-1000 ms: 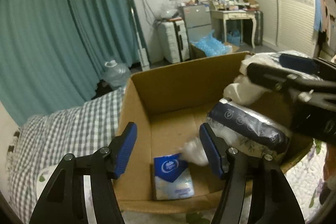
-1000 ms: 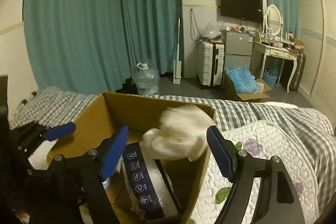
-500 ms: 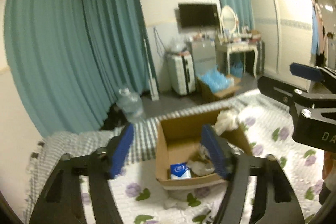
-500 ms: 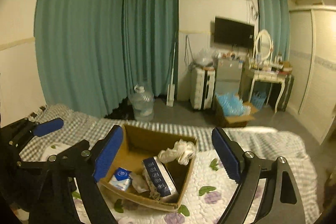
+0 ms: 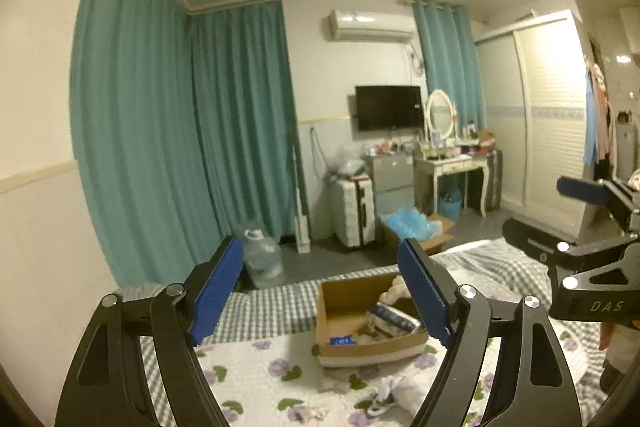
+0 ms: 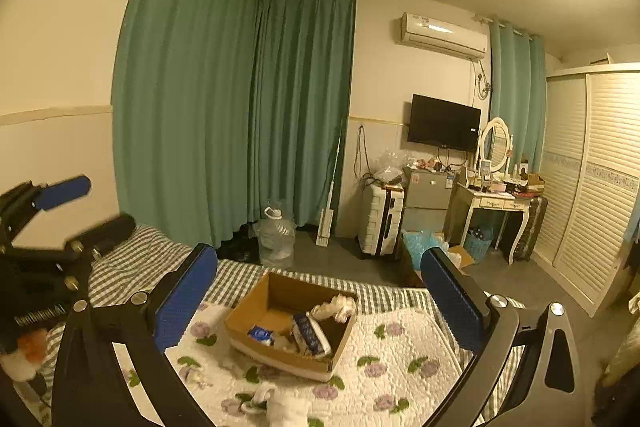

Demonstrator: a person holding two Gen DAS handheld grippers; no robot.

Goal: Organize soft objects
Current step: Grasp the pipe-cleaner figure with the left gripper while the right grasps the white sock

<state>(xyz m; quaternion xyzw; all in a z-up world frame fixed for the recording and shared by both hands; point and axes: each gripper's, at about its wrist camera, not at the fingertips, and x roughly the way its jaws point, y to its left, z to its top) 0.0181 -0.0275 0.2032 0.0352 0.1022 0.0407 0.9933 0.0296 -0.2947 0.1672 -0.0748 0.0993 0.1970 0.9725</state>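
In the left wrist view, the left gripper (image 5: 320,291), jaws wide and empty, had pulled far back from the cardboard box (image 5: 368,323) at five o'clock on the bed (image 5: 256,367). In the right wrist view, the right gripper (image 6: 320,299) gaped empty too; a white cloth (image 6: 286,407) lay unpacked at six o'clock, likely next.

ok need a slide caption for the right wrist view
Open right gripper held high over the bed, cardboard box of soft items below, white cloth loose on the quilt.

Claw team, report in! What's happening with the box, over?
Both claws, left and right, open, empty. Cardboard box on bed holds soft items. White cloth outside it. Nothing blocking.
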